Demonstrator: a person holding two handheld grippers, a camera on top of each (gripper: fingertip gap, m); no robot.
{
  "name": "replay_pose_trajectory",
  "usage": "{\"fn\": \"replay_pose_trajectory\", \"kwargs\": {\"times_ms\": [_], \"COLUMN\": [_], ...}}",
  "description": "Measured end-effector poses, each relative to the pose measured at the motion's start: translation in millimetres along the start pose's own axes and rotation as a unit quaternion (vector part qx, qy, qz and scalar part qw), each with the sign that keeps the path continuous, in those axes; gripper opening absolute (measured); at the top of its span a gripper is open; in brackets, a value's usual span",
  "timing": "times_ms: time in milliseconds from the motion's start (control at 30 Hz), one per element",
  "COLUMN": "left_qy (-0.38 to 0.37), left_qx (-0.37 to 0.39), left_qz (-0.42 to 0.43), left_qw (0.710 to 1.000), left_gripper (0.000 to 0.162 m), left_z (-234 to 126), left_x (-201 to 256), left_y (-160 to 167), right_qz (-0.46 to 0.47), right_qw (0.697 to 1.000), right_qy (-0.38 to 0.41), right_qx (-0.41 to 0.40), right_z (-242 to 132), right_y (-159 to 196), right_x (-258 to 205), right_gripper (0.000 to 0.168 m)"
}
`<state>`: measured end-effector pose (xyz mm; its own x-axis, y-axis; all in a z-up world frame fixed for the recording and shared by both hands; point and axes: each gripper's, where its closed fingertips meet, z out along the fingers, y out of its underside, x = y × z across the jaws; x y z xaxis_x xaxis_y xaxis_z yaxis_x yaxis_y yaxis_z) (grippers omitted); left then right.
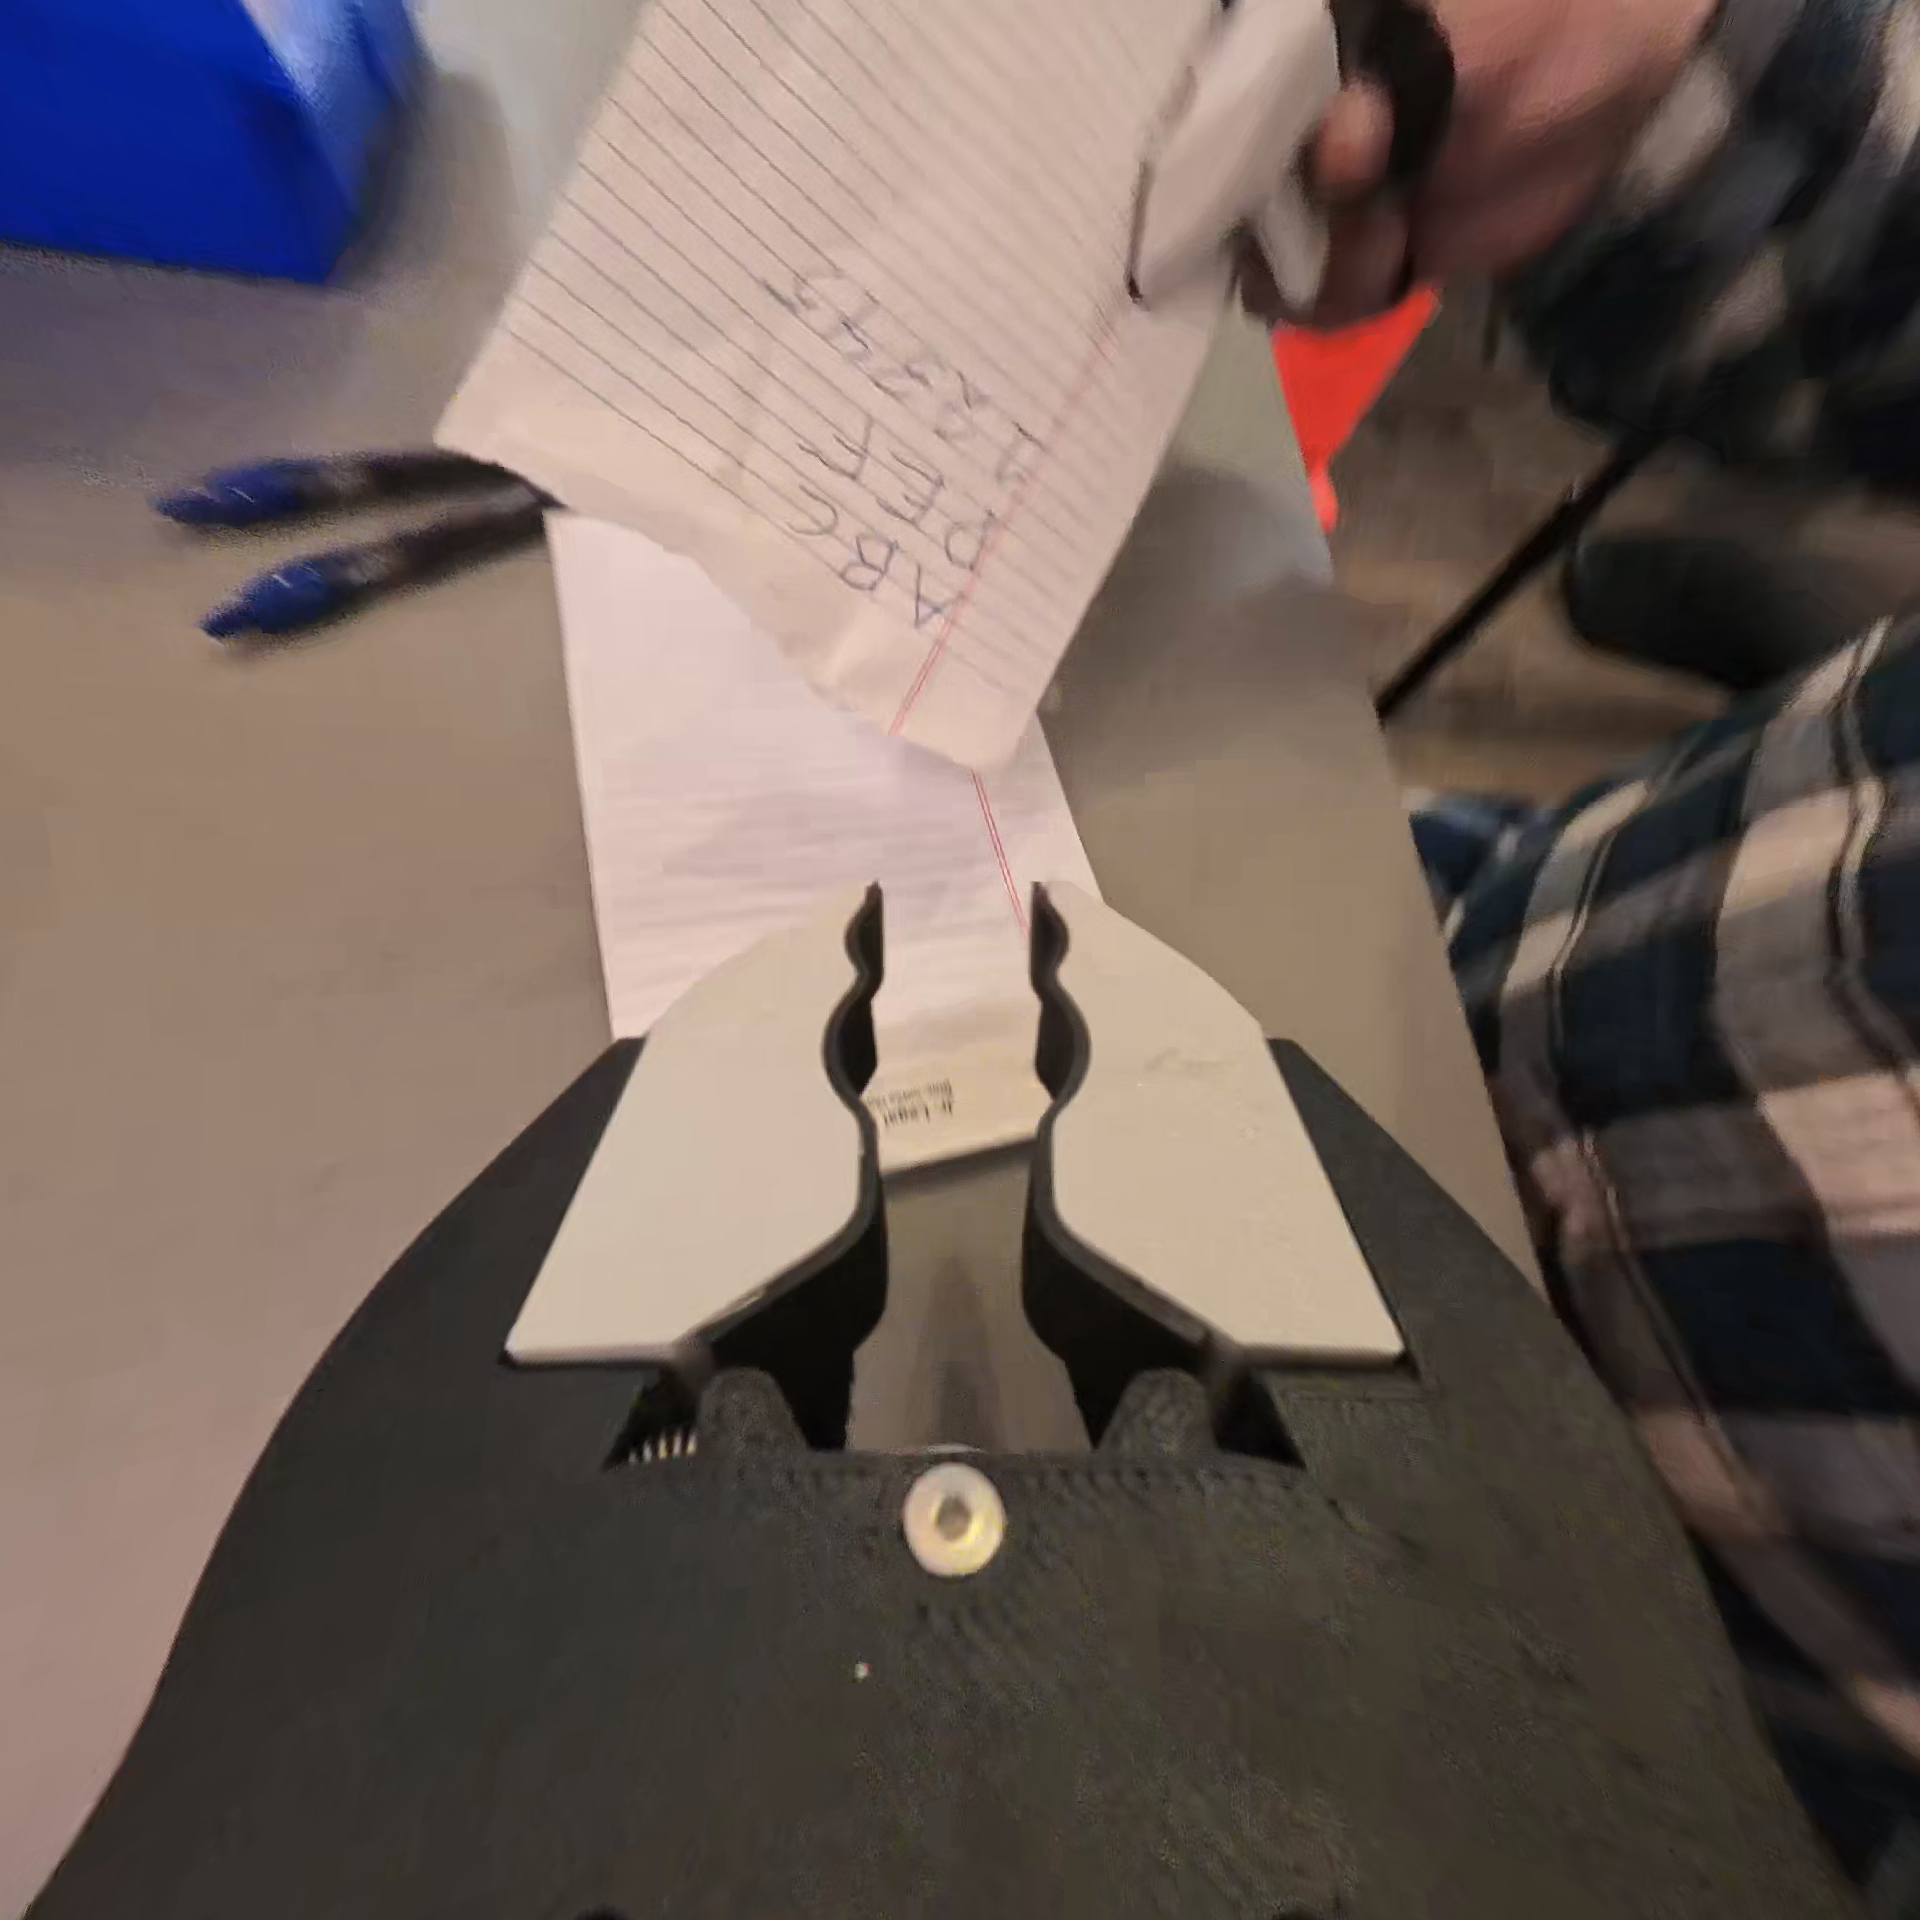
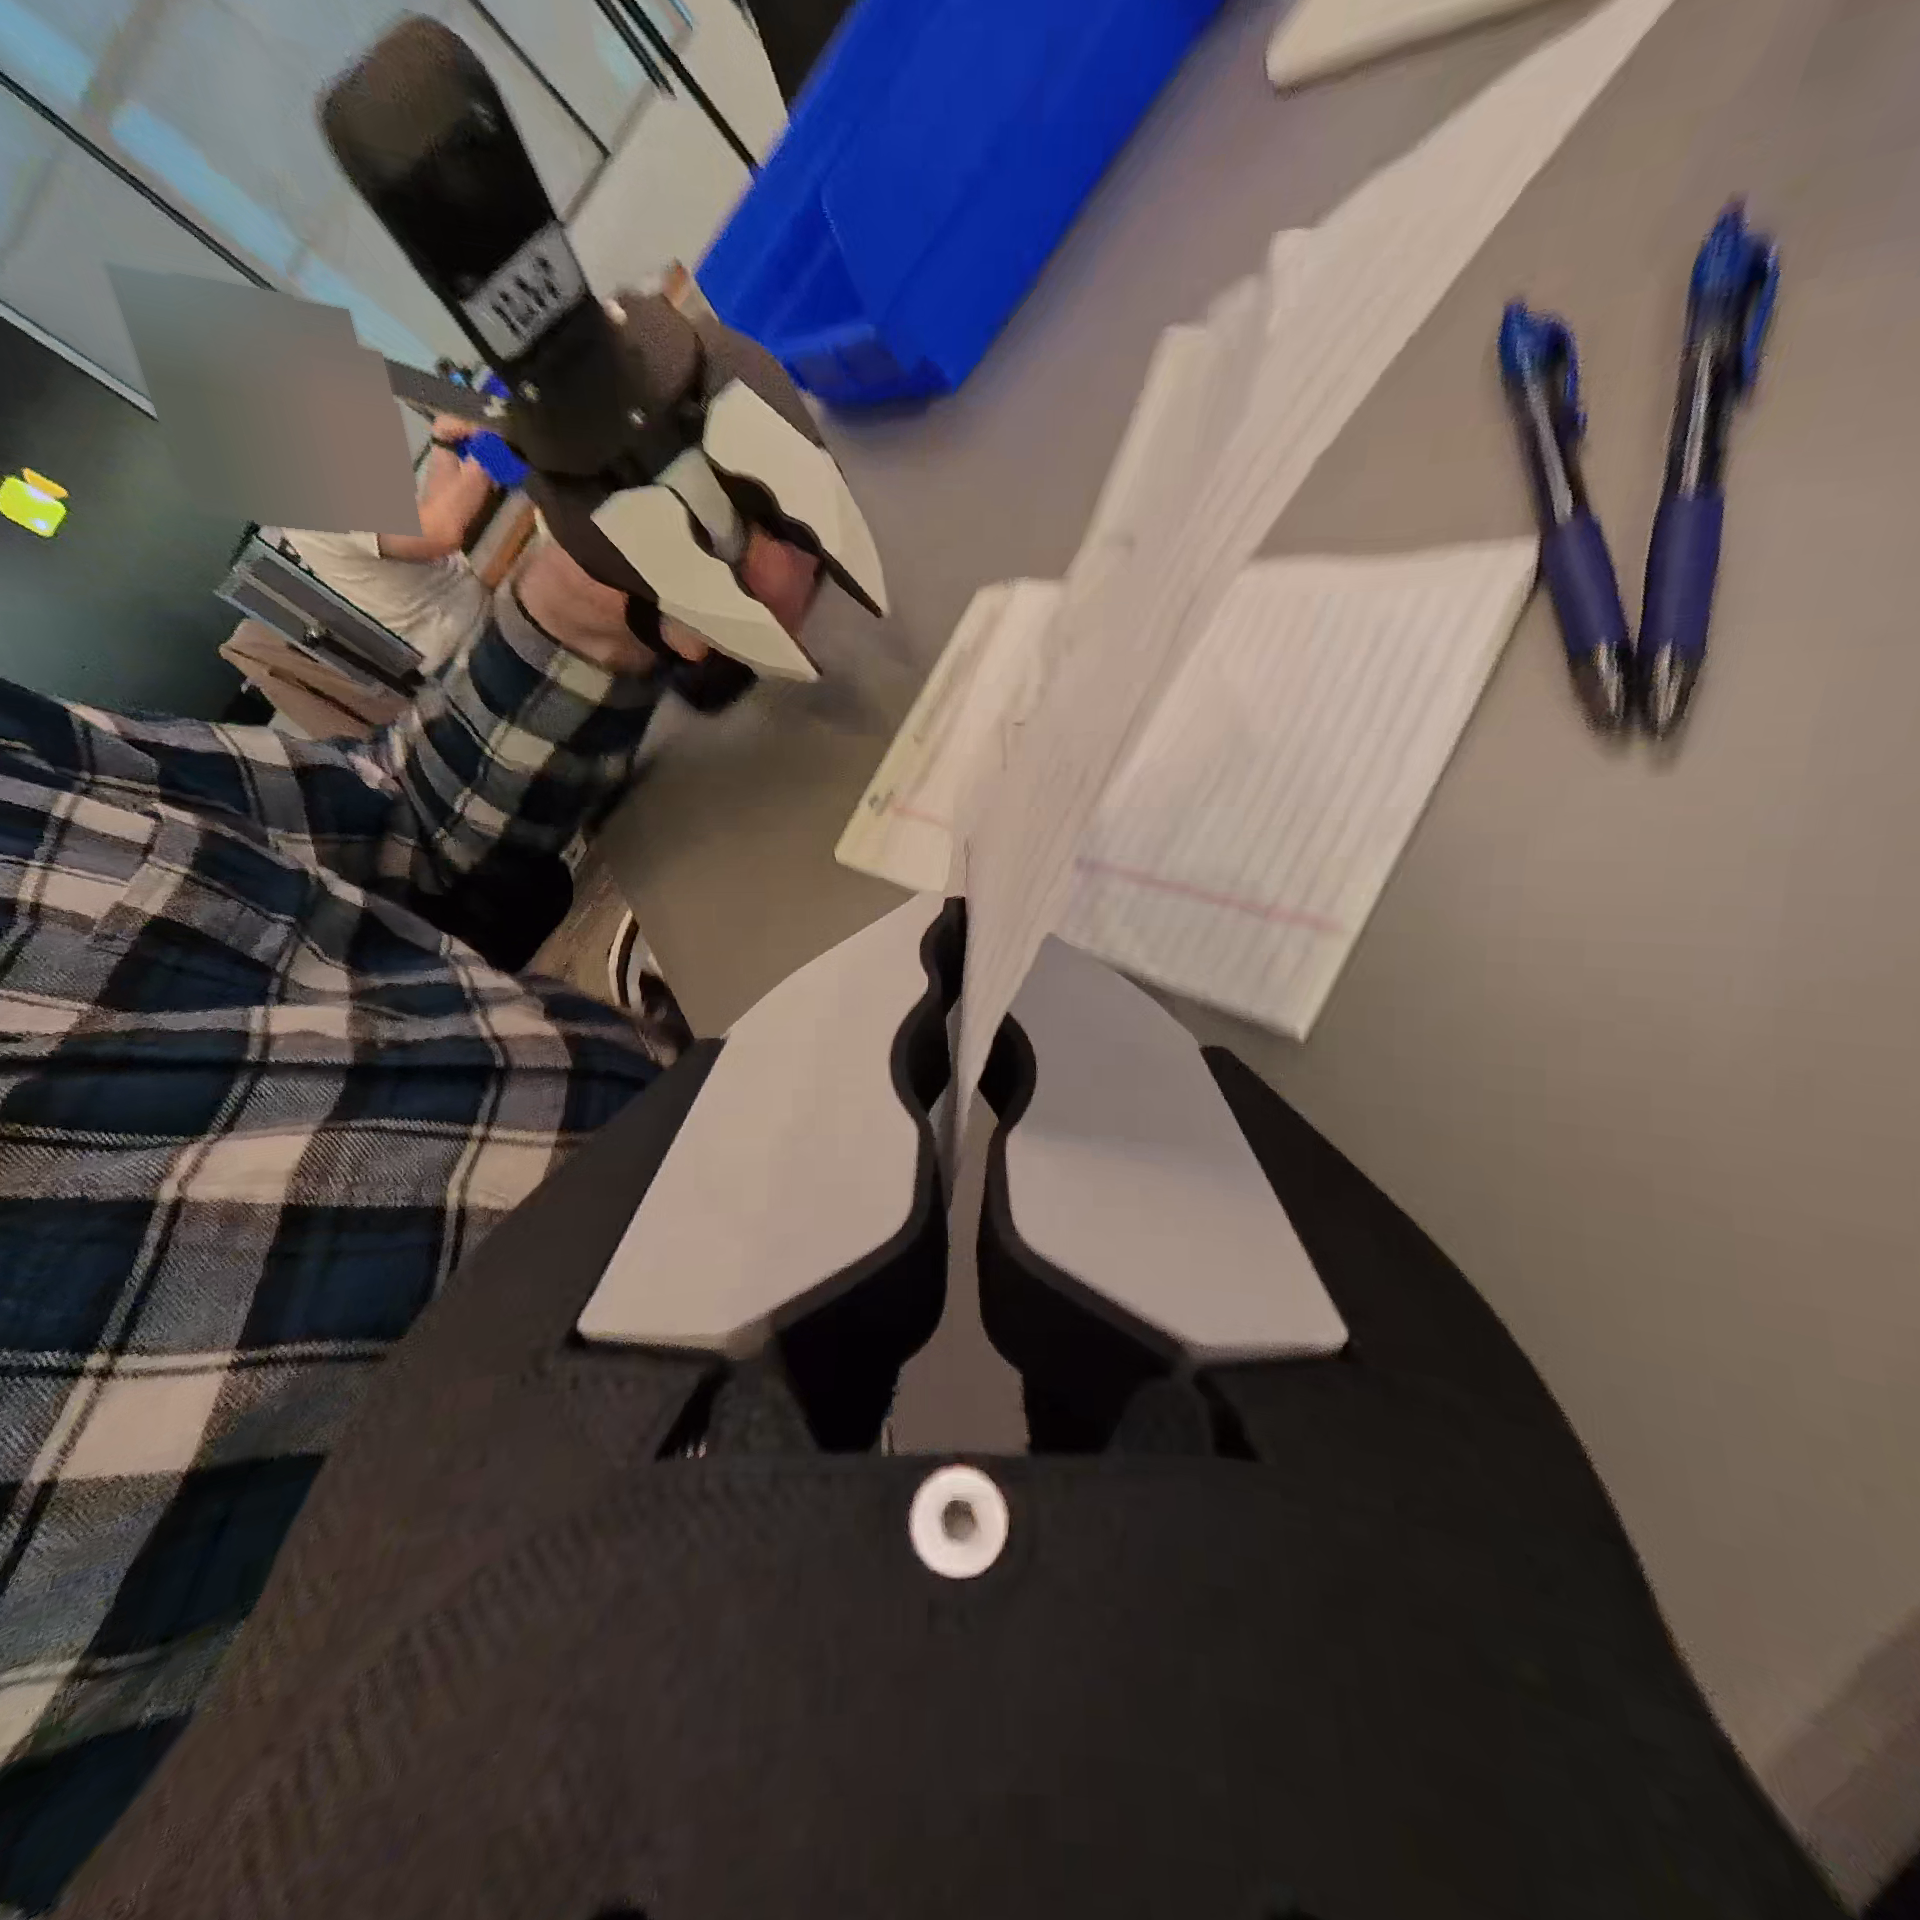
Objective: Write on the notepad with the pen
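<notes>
The right gripper (image 2: 982, 997) is clamping a lined sheet (image 2: 1049, 831) edge-on between its fingers, and the sheet is rising away from the notepad (image 2: 1278, 727) toward the far side of the table (image 2: 1662, 1143). In the left wrist view that same sheet (image 1: 831, 364) is hanging in the air, its long axis slanting from upper right down to lower left, its handwritten side facing the camera; there is blue handwriting on it, which is going unread here. The notepad (image 1: 748, 810) is lying flat on the grey table (image 1: 260, 935), its long axis running away from the left gripper (image 1: 956, 904), with a small printed strip at its near end. The left gripper is sitting open just over that near end, fingers apart with nothing between them. Two blue pens (image 2: 1631, 499) are lying side by side just beyond the pad, tips toward the right gripper and meeting in a V. A blue bin (image 2: 935, 187) is standing farther back. The table edge is running close beside the pad on the person's side; bare tabletop is spreading out beyond the pens. Both views are motion-blurred.
</notes>
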<state>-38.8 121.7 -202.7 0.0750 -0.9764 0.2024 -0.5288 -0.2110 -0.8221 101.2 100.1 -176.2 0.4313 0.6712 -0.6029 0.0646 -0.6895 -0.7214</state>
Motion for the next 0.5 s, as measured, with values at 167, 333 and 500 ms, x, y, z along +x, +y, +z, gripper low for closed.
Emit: {"fn": "replay_pose_trajectory", "kwargs": {"times_ms": [167,333,500], "left_qy": [0.015,0.131,0.235], "left_qx": [0.152,0.251,0.33], "left_qz": [-0.109,-0.223,-0.279], "left_qw": [0.982,0.933,0.871], "left_gripper": [0.07,0.077,0.095], "left_z": [3,11,13], "left_x": [-10,-1,10], "left_y": [-37,-70,-107], "right_qz": [-0.064,-0.143,-0.229], "right_qw": [0.991,0.967,0.943], "right_qy": [-0.006,-0.032,-0.036], "right_qx": [0.117,0.207,0.24], "right_z": [-8,-14,-9], "right_y": [-51,-96,-122], "right_x": [-20,-47,-78], "right_gripper": [0.0,0.0,0.0]}}
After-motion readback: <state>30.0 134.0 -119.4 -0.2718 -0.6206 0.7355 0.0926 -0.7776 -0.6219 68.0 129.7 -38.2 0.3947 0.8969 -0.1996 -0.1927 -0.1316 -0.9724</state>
